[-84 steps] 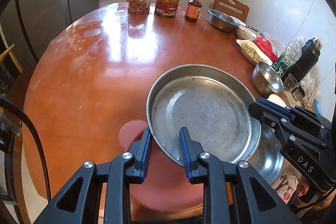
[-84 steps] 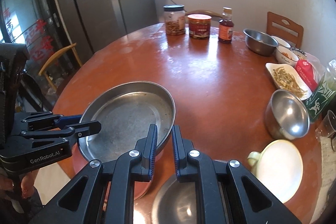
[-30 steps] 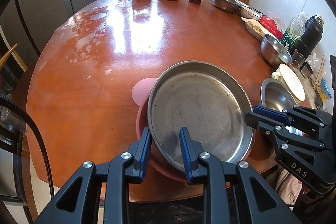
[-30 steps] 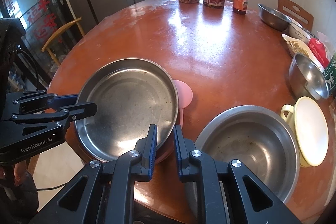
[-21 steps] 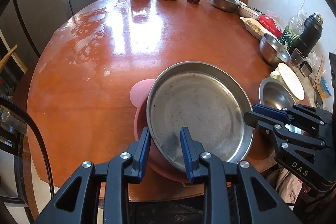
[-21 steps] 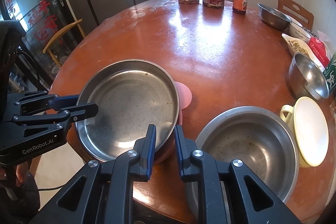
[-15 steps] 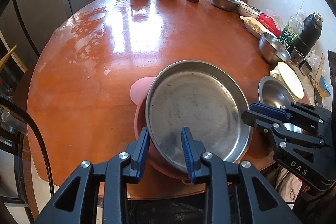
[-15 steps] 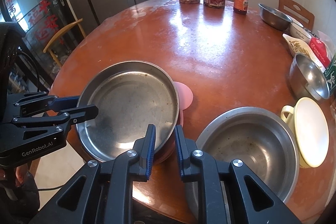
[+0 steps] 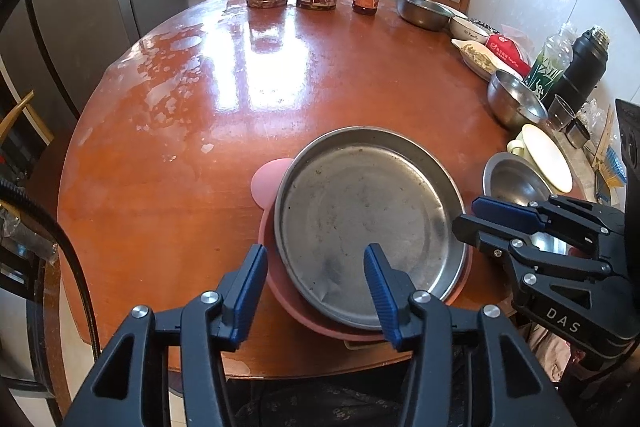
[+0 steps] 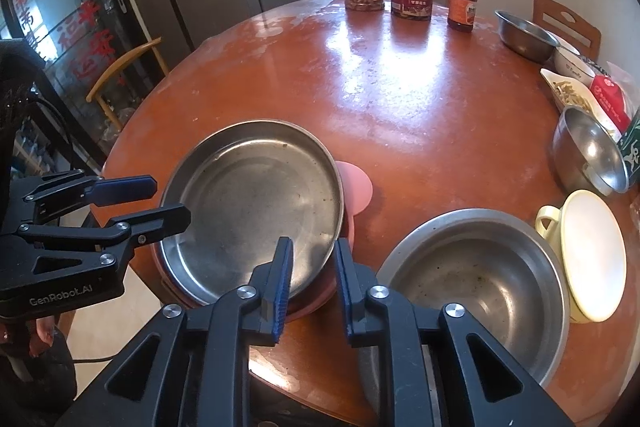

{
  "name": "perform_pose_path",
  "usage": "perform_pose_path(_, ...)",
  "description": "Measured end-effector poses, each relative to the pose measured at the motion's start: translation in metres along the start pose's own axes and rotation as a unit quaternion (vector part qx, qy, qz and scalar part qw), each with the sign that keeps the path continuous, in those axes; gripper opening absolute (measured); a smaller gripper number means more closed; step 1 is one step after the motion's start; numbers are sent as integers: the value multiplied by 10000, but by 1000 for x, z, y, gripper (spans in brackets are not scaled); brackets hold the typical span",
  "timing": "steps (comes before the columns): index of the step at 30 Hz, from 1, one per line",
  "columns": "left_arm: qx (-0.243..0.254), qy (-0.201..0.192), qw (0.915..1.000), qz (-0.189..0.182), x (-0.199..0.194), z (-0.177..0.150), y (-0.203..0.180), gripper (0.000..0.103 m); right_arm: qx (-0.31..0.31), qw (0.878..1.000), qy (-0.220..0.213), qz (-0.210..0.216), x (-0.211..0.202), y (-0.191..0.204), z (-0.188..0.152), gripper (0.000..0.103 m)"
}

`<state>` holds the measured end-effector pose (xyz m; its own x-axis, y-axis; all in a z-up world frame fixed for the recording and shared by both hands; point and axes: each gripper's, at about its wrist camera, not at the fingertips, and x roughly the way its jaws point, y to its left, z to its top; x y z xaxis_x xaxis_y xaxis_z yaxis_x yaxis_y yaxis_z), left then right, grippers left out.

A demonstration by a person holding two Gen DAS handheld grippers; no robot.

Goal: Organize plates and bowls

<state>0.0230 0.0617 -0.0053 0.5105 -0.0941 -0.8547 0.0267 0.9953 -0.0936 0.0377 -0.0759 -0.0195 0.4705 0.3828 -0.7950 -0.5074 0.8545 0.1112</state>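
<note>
Left gripper (image 9: 316, 283) and right gripper (image 10: 310, 269) have just opened, releasing steel plate (image 9: 364, 219) onto pink plate (image 9: 280, 279), lower centre: stack placed.

A wide, shallow steel plate (image 9: 364, 215), dull and speckled with residue, sits nested on a pink plate (image 9: 267, 179) in the lower middle of the left wrist view; the pink rim shows around its near edge and a rounded pink tab juts out at its upper left. In the right wrist view, a deep steel bowl (image 10: 472, 279) stands just right of that stack, at lower right, upright and empty.
</note>
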Motion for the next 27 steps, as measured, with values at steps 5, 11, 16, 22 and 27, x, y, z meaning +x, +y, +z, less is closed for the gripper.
perform_pose_path(5,-18,-125,9999,-16,-8,2,-1,50,60,9999,-82,-7,-6,-4,0,31)
perform_pose_path(11,46,-261,9996,-102,-19,8,-10,51,209,9995,-248,-43,-20,-14,-1,35)
perform_pose_path(16,181,-359,9989,-240,-24,19,-28,51,457,9978,-450,-161,-39,-35,-3,35)
perform_pose_path(22,436,-429,9971,-456,-25,37,-58,51,816,9932,-737,-393,-70,-70,-8,35)
perform_pose_path(27,662,-451,9951,-583,-22,52,-89,51,1201,9855,-977,-701,-97,-107,-17,36)
